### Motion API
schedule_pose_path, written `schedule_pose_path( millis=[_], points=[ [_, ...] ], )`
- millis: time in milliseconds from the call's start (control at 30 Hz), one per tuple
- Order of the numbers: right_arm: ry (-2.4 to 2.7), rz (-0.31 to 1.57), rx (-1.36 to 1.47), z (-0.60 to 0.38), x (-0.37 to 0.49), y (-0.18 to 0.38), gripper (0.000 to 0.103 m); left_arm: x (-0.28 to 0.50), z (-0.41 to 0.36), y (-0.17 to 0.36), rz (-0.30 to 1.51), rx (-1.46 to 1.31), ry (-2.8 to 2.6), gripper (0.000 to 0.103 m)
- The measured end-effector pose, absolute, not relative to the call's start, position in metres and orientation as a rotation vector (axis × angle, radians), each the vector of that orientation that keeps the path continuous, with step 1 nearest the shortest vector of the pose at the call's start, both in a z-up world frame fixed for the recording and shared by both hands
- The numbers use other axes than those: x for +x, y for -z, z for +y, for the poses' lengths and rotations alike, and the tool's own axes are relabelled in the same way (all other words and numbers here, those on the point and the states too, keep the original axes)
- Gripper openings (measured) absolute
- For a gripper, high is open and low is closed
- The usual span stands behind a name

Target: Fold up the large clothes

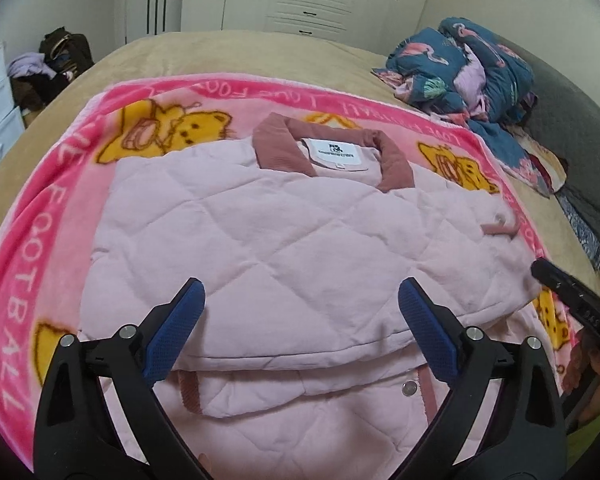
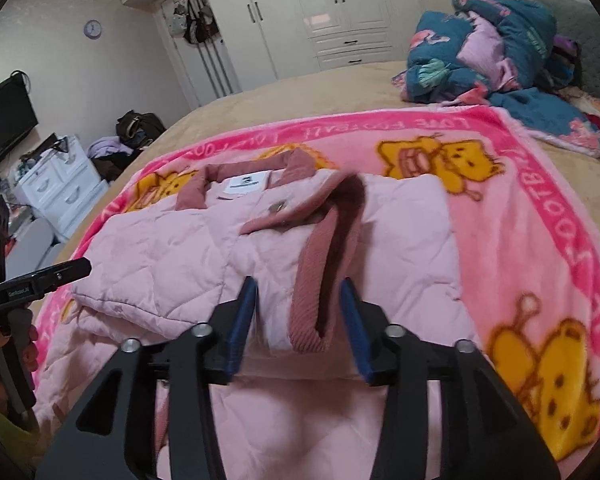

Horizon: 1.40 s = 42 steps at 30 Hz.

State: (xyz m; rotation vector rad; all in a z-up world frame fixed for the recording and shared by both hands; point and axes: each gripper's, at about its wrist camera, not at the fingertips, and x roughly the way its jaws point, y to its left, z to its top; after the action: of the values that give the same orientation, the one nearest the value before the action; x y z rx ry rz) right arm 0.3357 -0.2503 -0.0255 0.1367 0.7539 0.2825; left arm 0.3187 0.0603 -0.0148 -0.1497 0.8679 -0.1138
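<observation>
both grippers' fingers (image 1: 188,312) apart, folded pink jacket (image 1: 284,240) on blanket (image 1: 48,216)

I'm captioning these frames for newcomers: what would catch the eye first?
The pale pink quilted jacket, partly folded, lies in the middle of a bright pink bear-print blanket on the bed. A heap of blue flamingo-print bedding sits at the far right, and both grippers are open above the jacket.

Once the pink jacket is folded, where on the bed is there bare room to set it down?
Free: the tan bedspread beyond the pink cartoon blanket, toward the wardrobe. Also the blanket's own strip right of the jacket. Crowded: the far right corner, under the flamingo-print bedding pile.
</observation>
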Motion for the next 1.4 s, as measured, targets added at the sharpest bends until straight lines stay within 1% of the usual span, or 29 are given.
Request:
schedule_pose_path(
  millis=[100,133,167,200,267,367,567,633,667,733,833,867,1000,1100,1267,1333,1400],
  points=[
    [-0.267,0.730,0.141,-0.256,0.329,0.018,0.053,0.322,0.060,0.019,0.879,-0.153,0.110,0.090],
    [-0.268,0.725,0.140,-0.256,0.327,0.016,0.053,0.323,0.060,0.022,0.886,-0.154,0.110,0.089],
    [-0.269,0.721,0.135,-0.255,0.326,0.014,0.054,0.324,0.061,0.026,0.902,-0.152,0.106,0.085],
    [-0.273,0.718,0.127,-0.254,0.325,0.012,0.054,0.326,0.061,0.030,0.917,-0.150,0.104,0.084],
    [-0.281,0.717,0.109,-0.249,0.323,0.009,0.055,0.329,0.063,0.045,0.956,-0.148,0.095,0.084],
    [-0.306,0.719,0.082,-0.235,0.322,0.006,0.060,0.331,0.066,0.063,0.986,-0.137,0.089,0.085],
    [-0.388,0.736,0.032,-0.196,0.325,0.006,0.061,0.328,0.066,0.070,0.979,-0.120,0.084,0.086],
    [-0.401,0.745,0.013,-0.182,0.329,0.009,0.065,0.328,0.066,0.071,0.980,-0.126,0.088,0.086],
    [-0.400,0.759,-0.002,-0.175,0.334,0.013,0.068,0.328,0.066,0.071,0.981,-0.126,0.090,0.086],
    [-0.388,0.796,-0.016,-0.167,0.343,0.024,0.069,0.327,0.067,0.072,0.981,-0.127,0.092,0.086],
    [-0.311,0.935,-0.022,-0.164,0.366,0.061,0.069,0.327,0.067,0.072,0.979,-0.130,0.093,0.086],
    [-0.309,0.954,-0.010,-0.165,0.369,0.069,0.069,0.328,0.067,0.072,0.980,-0.129,0.094,0.086],
    [-0.313,0.946,0.073,-0.172,0.374,0.091,0.069,0.327,0.066,0.072,0.978,-0.118,0.094,0.086],
    [-0.308,0.952,0.052,-0.169,0.373,0.088,0.069,0.326,0.066,0.072,0.977,-0.122,0.094,0.086],
    [-0.315,0.947,0.098,-0.176,0.361,0.073,0.071,0.322,0.069,0.066,0.974,-0.156,0.101,0.085],
    [-0.313,0.925,0.115,-0.181,0.353,0.066,0.073,0.319,0.071,0.063,0.971,-0.176,0.106,0.085],
    [-0.314,0.901,0.140,-0.186,0.345,0.060,0.080,0.316,0.072,0.061,0.970,-0.190,0.109,0.086]
  ],
)
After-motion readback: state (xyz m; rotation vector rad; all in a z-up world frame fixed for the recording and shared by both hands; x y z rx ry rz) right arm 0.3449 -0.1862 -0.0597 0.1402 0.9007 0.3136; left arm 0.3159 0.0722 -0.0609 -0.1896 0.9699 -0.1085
